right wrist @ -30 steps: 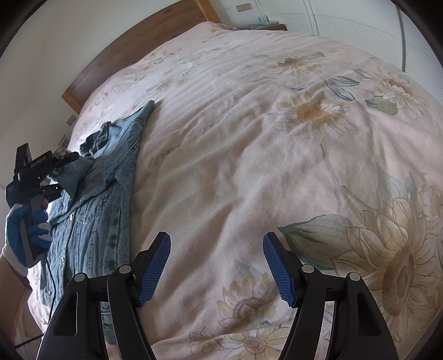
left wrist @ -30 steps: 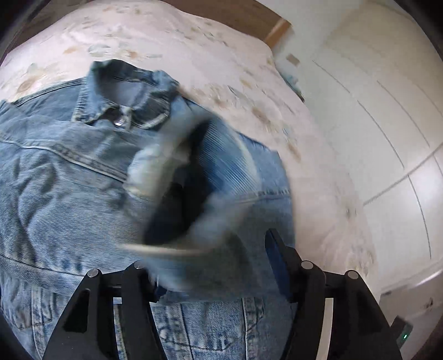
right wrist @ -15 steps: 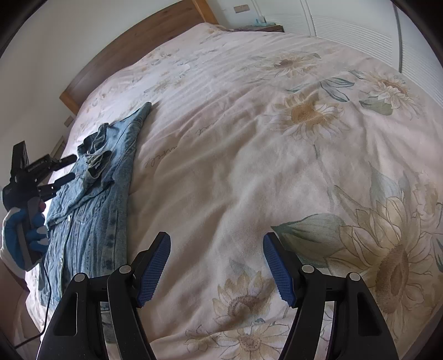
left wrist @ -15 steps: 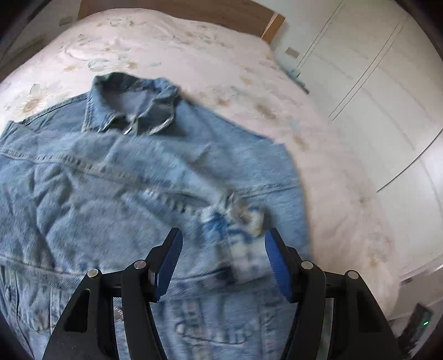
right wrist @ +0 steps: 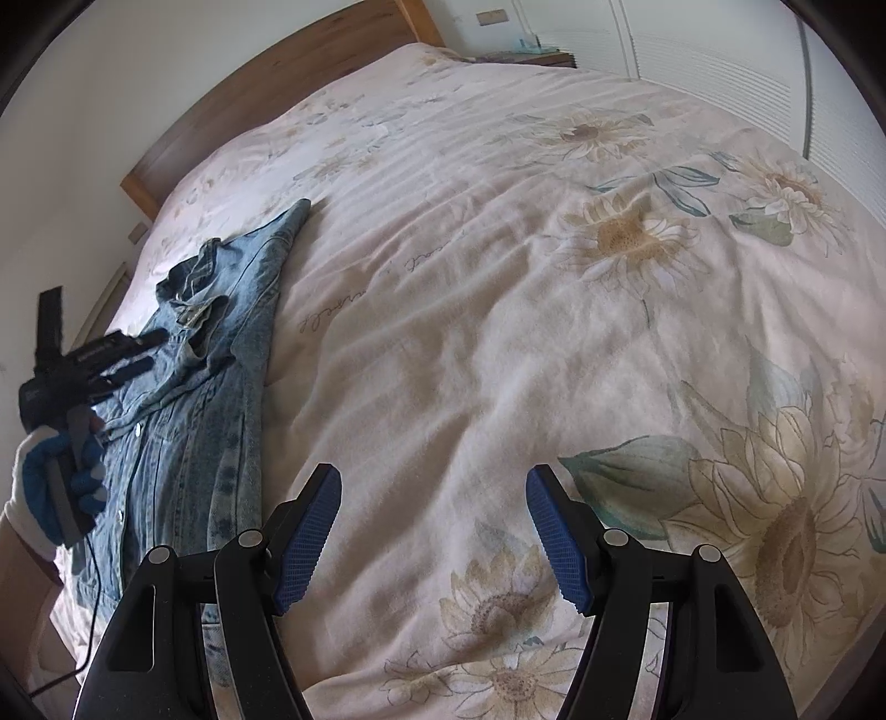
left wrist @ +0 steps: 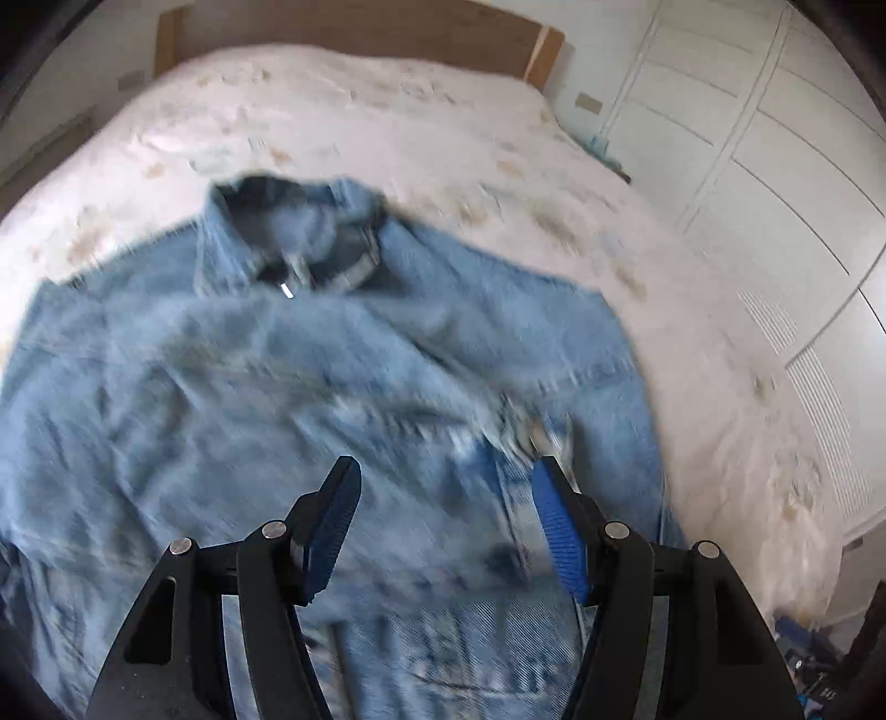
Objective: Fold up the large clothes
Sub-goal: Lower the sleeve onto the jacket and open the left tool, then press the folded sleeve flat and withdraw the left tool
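Note:
A light-blue denim jacket (left wrist: 249,387) lies spread on the bed, collar (left wrist: 288,243) at the far side. One sleeve is folded across its front, with the cuff (left wrist: 526,437) just beyond my left gripper's right fingertip. My left gripper (left wrist: 443,471) hovers over the jacket, open, with nothing between its pads; this view is motion-blurred. In the right wrist view the jacket (right wrist: 221,343) sits at the left edge of the bed, with the left gripper (right wrist: 152,349) above it in a gloved hand (right wrist: 61,487). My right gripper (right wrist: 434,476) stands open over bare bedspread, well right of the jacket.
The bed carries a cream sunflower-print cover (right wrist: 498,277) and has a wooden headboard (left wrist: 360,27) at the far end. White wardrobe doors (left wrist: 775,166) run along the right side. A nightstand (right wrist: 531,52) stands beside the headboard. A cable hangs below the gloved hand.
My left gripper let go of the sleeve cuff, which dropped onto the jacket's front. The left view then tilted so more of the bed shows. The right gripper kept still.

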`<state>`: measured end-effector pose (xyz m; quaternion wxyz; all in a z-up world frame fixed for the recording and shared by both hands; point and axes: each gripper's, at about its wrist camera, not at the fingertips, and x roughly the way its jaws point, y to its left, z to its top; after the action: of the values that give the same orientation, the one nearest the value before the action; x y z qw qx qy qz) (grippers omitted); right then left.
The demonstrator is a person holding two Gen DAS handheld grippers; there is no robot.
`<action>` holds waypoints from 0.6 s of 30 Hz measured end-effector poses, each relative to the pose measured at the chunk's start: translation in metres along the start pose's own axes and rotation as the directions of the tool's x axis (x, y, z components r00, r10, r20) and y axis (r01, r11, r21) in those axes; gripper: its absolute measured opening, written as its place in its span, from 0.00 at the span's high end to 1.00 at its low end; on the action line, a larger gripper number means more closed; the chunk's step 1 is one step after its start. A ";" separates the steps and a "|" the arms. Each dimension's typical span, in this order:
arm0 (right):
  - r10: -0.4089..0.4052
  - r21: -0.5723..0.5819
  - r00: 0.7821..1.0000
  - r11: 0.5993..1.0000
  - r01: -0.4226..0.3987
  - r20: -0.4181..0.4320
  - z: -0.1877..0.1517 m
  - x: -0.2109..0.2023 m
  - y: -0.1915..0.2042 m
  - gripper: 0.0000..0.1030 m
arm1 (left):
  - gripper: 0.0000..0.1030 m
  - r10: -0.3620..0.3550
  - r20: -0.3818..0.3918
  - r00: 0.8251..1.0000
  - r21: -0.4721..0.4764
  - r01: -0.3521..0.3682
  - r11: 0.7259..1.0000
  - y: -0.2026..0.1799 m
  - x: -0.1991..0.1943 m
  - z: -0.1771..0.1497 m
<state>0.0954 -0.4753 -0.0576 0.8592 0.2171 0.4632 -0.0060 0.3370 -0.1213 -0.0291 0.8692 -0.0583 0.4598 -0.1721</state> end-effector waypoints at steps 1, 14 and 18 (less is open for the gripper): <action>0.001 -0.002 1.000 1.000 -0.001 -0.001 0.000 0.001 0.001 0.31 | 0.44 0.025 0.011 1.000 0.004 -0.025 1.000 0.006 0.000 0.009; -0.021 -0.027 0.999 0.999 0.020 -0.039 0.006 0.023 0.008 0.31 | 0.43 0.231 -0.060 0.971 0.105 -0.224 0.969 0.024 0.083 0.034; -0.034 -0.040 0.998 0.999 0.033 -0.043 0.009 0.026 0.010 0.31 | 0.42 0.233 -0.076 0.970 0.126 -0.222 0.967 0.024 0.085 0.037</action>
<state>0.1201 -0.4645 -0.0703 0.8529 0.1923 0.4853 -0.0066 0.4170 -0.1313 -0.0808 0.8635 0.0535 0.4914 -0.1001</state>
